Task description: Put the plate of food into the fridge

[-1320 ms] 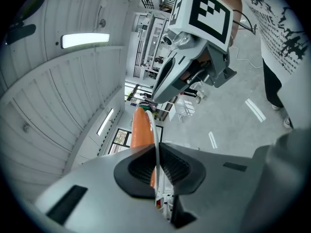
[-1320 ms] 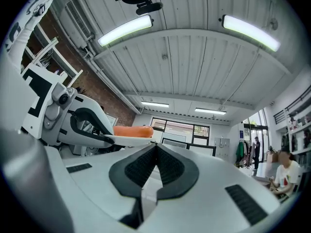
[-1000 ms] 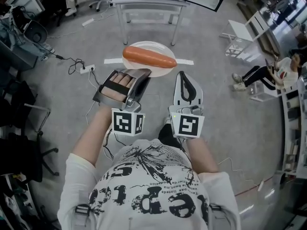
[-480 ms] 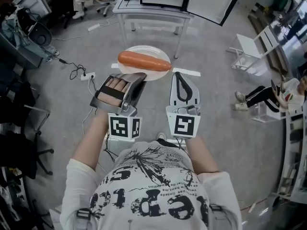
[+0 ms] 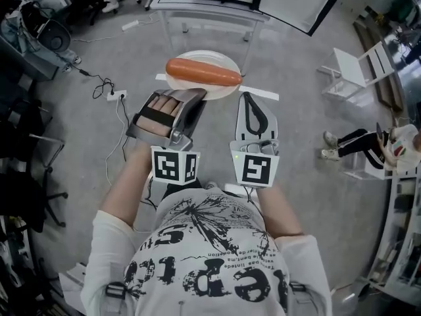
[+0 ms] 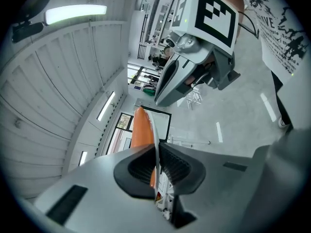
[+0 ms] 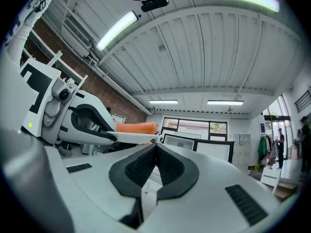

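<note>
The left gripper (image 5: 196,97) pinches the rim of the round white plate (image 5: 205,56), held up in the air. The long orange food (image 5: 202,72) could roll off, so keep the plate flat. The right gripper (image 5: 250,101) is closed and empty.

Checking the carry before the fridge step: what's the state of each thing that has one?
left gripper: shut on the rim of the plate.
right gripper: shut, empty.
plate: carried in the air, roughly level.
food: lying across the plate.
</note>
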